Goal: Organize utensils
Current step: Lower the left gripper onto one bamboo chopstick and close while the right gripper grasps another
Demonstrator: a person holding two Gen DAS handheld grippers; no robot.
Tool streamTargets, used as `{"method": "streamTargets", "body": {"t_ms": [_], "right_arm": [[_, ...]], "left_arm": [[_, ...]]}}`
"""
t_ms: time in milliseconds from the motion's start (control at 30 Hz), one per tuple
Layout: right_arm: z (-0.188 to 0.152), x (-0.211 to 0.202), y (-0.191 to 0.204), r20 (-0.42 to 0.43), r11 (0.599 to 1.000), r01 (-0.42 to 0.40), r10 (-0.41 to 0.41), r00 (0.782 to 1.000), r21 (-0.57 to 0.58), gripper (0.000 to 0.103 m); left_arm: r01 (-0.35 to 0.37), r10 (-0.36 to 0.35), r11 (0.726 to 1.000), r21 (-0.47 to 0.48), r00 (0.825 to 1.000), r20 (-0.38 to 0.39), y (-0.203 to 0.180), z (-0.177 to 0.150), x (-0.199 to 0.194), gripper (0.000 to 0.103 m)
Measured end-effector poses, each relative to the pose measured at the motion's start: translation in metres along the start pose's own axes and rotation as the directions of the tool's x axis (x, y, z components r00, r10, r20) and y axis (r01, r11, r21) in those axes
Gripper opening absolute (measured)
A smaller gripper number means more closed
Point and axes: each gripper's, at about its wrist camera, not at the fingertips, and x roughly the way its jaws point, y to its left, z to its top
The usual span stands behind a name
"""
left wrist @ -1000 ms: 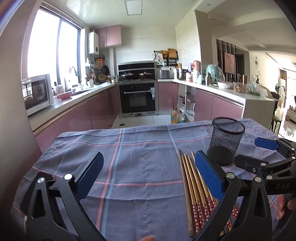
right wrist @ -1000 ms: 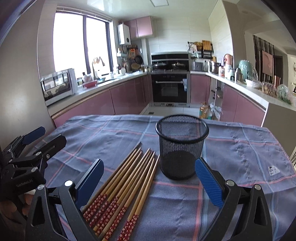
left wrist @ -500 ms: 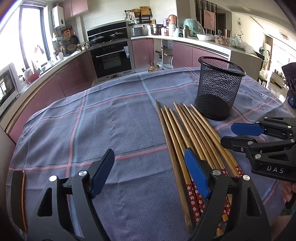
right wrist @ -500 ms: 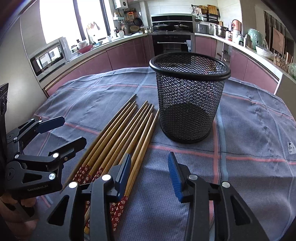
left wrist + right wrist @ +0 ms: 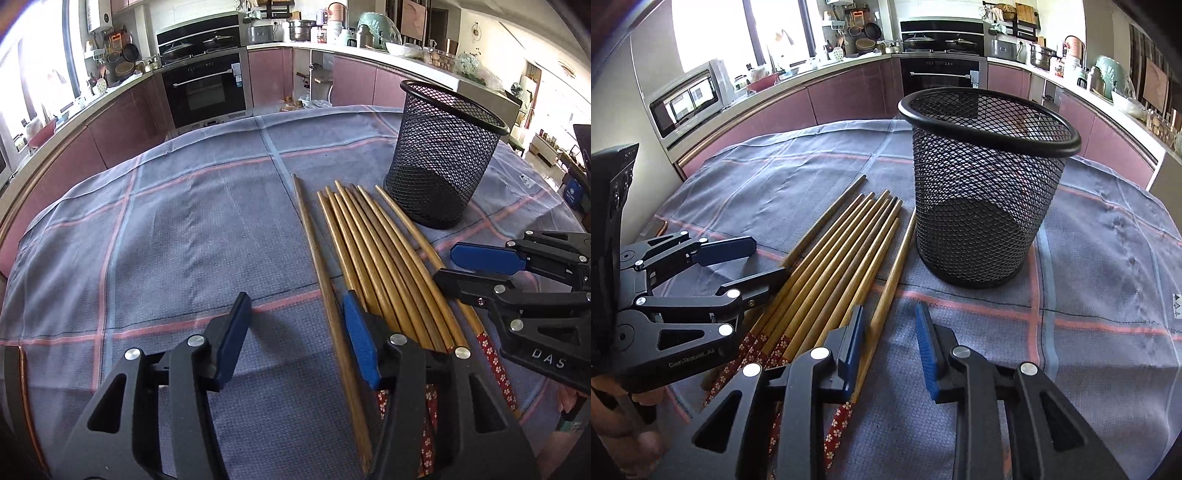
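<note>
Several wooden chopsticks [image 5: 369,258] [image 5: 842,266] with red flowered ends lie side by side on the checked cloth. An empty black mesh cup [image 5: 439,158] [image 5: 982,206] stands upright just beyond their tips. My left gripper [image 5: 297,343] [image 5: 761,262] hangs low over the left side of the row. Its jaws are closing, and the outermost chopstick lies between them, close to the right pad. My right gripper [image 5: 890,350] [image 5: 454,267] is at the other side, jaws closing, with the outermost chopstick there just inside its left pad. Neither gripper presses a chopstick from both sides.
The blue-grey tablecloth [image 5: 184,240] [image 5: 1108,295] covers a round table that drops off at the far edge. Pink kitchen cabinets, an oven [image 5: 205,88] and a microwave [image 5: 689,99] stand well behind. A hand [image 5: 628,424] holds the left gripper's handle.
Both grippers have tipped downward and sunk toward the chopsticks. Their jaws have narrowed from wide open. The left one has also shifted toward the row.
</note>
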Motion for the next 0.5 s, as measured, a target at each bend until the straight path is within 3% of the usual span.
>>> {"method": "streamTargets", "body": {"t_ms": [67,133,233,500], "right_arm": [[0.002,0.001,-0.003,0.0,1.0,-0.018,0.018,1.0,0.01,0.021],[0.002,0.003,-0.008,-0.005,0.997,-0.064,0.064,0.998,0.044,0.009],[0.0,0.001,-0.018,0.007,0.989,-0.117,0.117,0.993,0.092,0.007],[-0.001,-0.035,-0.02,0.108,0.977,-0.202,0.194,0.975,0.063,0.006]], "left_arm": [[0.012,-0.012,1.0,-0.004,1.0,-0.003,-0.001,0.005,0.004,0.04],[0.02,-0.02,1.0,-0.014,1.0,-0.002,-0.001,0.009,0.006,0.034],[0.061,-0.061,0.997,-0.041,0.998,0.0,-0.001,0.011,0.006,0.01],[0.112,-0.104,0.987,-0.112,0.991,0.08,0.006,0.009,-0.029,0.008]]}}
